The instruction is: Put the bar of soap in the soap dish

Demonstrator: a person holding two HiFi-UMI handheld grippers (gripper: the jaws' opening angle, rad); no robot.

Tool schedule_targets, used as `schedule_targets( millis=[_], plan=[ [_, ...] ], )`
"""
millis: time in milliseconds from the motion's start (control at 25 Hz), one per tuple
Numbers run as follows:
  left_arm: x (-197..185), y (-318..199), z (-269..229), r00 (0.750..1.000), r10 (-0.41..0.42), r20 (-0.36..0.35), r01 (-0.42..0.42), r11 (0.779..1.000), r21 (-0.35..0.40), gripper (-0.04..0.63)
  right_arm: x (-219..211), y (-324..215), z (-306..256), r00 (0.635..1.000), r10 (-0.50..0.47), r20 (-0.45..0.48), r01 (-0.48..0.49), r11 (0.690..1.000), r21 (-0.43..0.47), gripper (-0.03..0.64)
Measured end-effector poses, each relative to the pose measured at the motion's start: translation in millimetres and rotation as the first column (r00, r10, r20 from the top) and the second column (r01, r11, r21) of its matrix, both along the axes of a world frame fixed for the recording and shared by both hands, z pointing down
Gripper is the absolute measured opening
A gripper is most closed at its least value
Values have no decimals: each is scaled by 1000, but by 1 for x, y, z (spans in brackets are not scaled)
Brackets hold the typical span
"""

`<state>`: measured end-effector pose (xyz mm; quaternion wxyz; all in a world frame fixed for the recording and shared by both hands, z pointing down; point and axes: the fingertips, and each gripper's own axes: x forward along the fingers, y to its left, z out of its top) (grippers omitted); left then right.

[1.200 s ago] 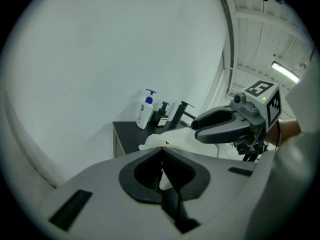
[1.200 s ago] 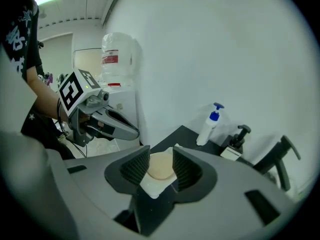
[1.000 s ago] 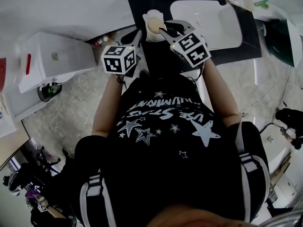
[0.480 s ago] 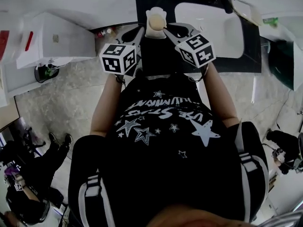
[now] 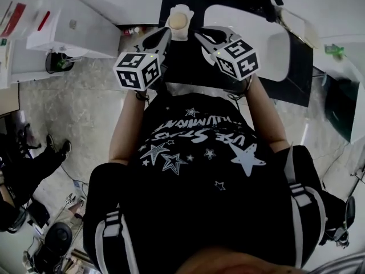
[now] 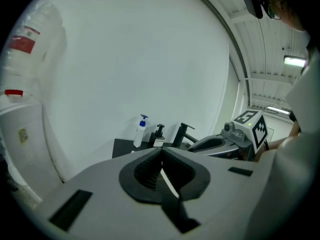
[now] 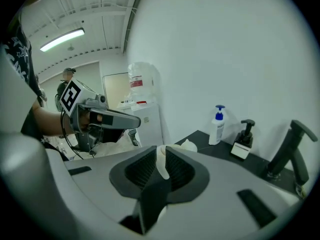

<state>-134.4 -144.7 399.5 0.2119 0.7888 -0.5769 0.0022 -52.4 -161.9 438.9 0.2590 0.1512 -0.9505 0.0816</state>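
Observation:
A beige oval bar of soap [image 5: 178,20] lies in the white soap dish [image 5: 183,8] on the black counter's far left corner. My left gripper [image 5: 166,34] is just short of the dish on its left, and in the left gripper view its jaws [image 6: 161,154] are together with nothing in them. The right gripper [image 5: 199,36] is short of the dish on its right. Its jaws [image 7: 161,151] stand a narrow slit apart and hold nothing. The dish [image 7: 189,145] shows beyond them.
A black counter [image 5: 182,67] holds a white sink basin [image 5: 245,21] with a black faucet [image 7: 292,149]. A blue-topped pump bottle [image 7: 217,125] and a black pump dispenser [image 7: 243,139] stand by the wall. A white cabinet [image 5: 74,30] is at the left.
Both grippers have drawn back a little from the dish, where their tips flanked the soap. The soap stays in the dish. The head view has shifted.

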Motion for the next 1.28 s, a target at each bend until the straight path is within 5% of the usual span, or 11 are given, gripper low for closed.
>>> schedule_targets(
  millis=[720,1280],
  plan=[
    [116,84,-8,974,-226,-7,226,974,5,11,94,74,-2,951,-300,75,304,952,-38,63],
    [137,152,-20,949,-312,-56,313,949,25,12,104,120,-11,937,-336,97,340,940,-26,43]
  ],
)
